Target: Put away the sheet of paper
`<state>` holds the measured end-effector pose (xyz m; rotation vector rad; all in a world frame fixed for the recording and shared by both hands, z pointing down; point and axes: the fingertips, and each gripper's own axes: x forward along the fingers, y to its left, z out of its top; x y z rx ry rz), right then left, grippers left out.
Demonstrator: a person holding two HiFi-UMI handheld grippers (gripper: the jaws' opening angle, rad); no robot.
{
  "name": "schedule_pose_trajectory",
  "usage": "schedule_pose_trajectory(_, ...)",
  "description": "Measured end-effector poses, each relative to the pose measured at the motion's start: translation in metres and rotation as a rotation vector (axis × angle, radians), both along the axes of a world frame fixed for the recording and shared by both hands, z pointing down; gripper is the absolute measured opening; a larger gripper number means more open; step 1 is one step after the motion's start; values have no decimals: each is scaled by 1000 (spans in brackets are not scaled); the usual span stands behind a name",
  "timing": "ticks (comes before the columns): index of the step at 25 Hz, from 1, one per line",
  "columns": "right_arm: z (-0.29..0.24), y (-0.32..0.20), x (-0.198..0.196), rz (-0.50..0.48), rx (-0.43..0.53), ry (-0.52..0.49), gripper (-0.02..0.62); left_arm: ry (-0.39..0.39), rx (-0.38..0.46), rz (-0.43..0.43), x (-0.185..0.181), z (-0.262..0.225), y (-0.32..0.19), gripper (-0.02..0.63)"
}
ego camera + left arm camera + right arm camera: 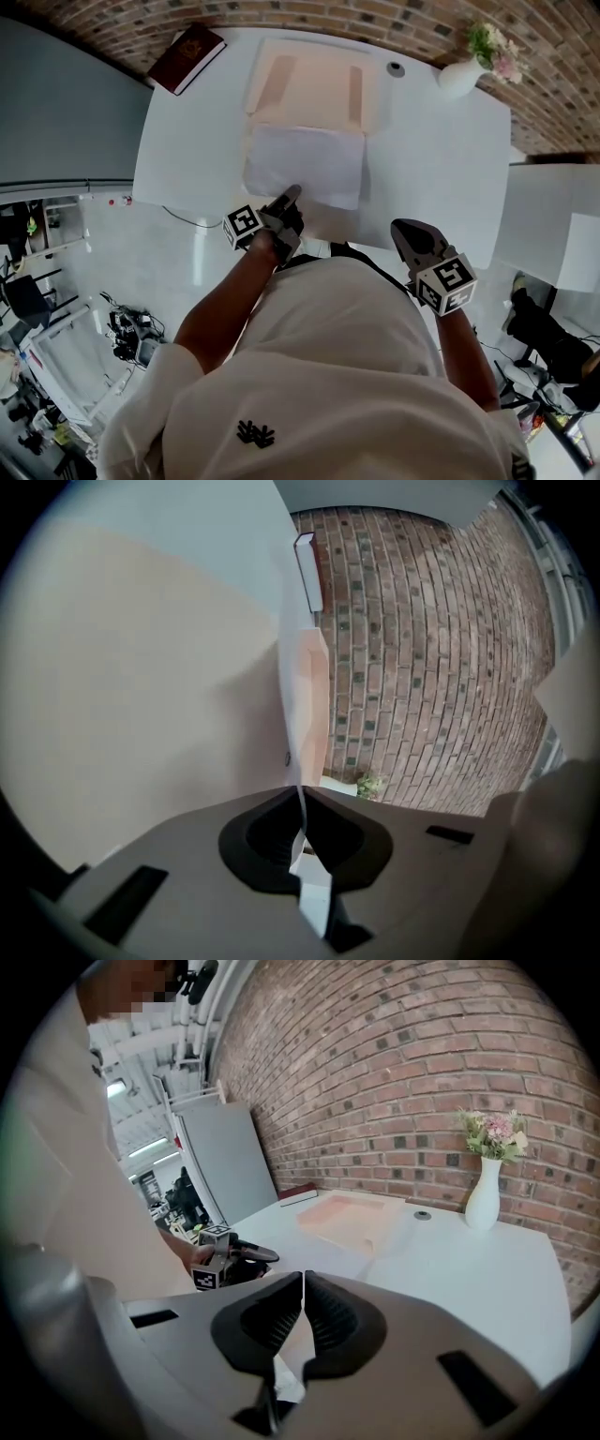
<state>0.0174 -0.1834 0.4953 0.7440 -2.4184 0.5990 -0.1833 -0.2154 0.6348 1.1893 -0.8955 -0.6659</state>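
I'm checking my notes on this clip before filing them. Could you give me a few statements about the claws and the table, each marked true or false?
1. The left claw is shut on the near edge of the sheet of paper. True.
2. The right claw grips the sheet too. False: it is shut on nothing, held apart from the paper.
3. The vase holds flowers. True.
4. The book lies inside the pink tray. False: it lies on the table, left of the tray.
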Motion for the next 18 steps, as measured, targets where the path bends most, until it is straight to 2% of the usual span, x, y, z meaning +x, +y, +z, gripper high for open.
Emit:
schedule_pose_trajectory(9,5,-5,4,-17,-7,-3,32,-81,2,42,-6,0,-22,23)
schedule_pose_trajectory(14,6,-12,13,-16,-1,-8,32,-108,16,25,-10,-1,-44,23)
schedule_pose_trajectory(18,8,-17,21,-12,-17,4,32,-152,18,55,-8,1,-62,23)
